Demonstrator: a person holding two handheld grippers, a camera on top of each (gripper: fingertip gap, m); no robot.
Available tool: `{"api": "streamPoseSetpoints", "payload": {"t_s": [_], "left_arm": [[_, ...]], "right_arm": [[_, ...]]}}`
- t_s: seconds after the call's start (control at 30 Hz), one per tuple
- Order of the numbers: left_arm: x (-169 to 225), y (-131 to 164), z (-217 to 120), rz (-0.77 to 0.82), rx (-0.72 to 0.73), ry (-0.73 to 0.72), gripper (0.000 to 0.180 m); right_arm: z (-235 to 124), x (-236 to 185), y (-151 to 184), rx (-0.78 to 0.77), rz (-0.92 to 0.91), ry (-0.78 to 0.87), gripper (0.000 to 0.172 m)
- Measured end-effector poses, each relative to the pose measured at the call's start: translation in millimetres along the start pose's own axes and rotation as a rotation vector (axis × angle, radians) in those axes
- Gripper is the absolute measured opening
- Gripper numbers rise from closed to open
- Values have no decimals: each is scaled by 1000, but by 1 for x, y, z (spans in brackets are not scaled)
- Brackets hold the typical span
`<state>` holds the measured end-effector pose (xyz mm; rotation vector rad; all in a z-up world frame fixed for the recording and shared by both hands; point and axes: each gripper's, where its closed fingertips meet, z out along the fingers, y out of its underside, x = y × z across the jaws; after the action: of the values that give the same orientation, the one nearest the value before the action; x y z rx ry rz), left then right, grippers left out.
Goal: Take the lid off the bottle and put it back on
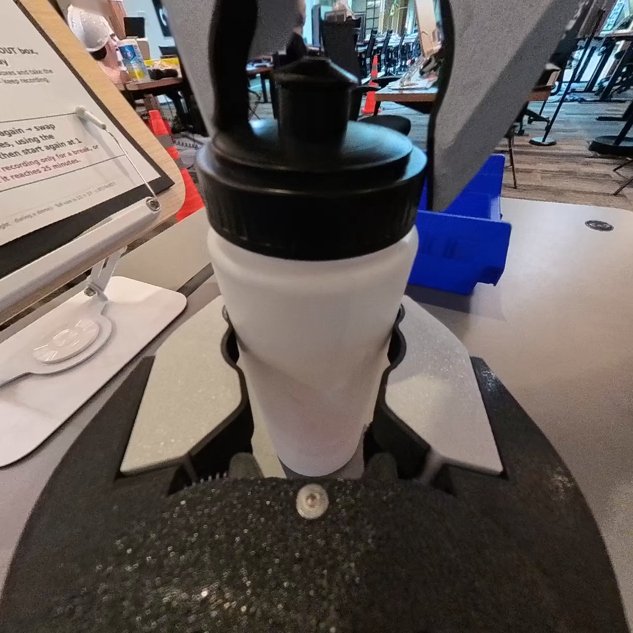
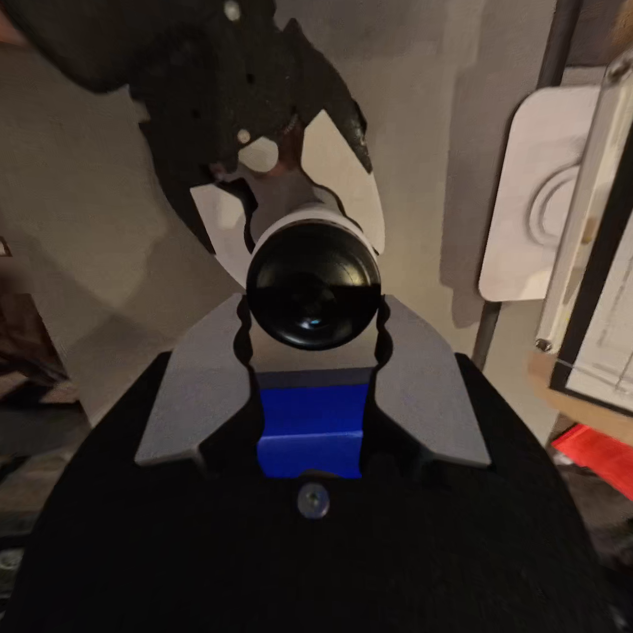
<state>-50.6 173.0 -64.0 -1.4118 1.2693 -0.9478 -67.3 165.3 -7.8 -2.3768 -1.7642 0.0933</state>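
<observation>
- While the left tongs clench the white bottle around its lower body, both pads press against its sides with no gap showing.
- On top of the bottle sits the black lid, a ribbed screw cap with a spout rising from its middle; it is seated on the neck.
- Above the bottle, the right tongs come down over the lid, with one grey finger on each side of it.
- Seen from the right wrist, the fingertips of the right tongs meet the round rim of the lid on both sides, so they are closed on the lid.
- Beyond the lid in that same view, the left tongs' pale fingers flank the bottle's white shoulder.
- Whether the bottle's base rests on the counter cannot be told, as it ends close to the body of the left tongs.
- Just beside the bottle, behind it to the right, stands a blue bin on the counter.
- To the left of the bottle is a tilted document stand carrying a printed sheet, with its white foot flat on the counter.
- Well behind the bottle, on the floor to its left, stand orange cones.
</observation>
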Motion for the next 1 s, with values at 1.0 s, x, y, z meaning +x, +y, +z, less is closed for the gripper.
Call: {"api": "streamPoseSetpoints", "payload": {"t_s": [1.0], "left_arm": [[-3, 1, -1, -51, 12, 0, 87]], "right_arm": [[0, 5, -16, 1027, 894, 693, 79]]}}
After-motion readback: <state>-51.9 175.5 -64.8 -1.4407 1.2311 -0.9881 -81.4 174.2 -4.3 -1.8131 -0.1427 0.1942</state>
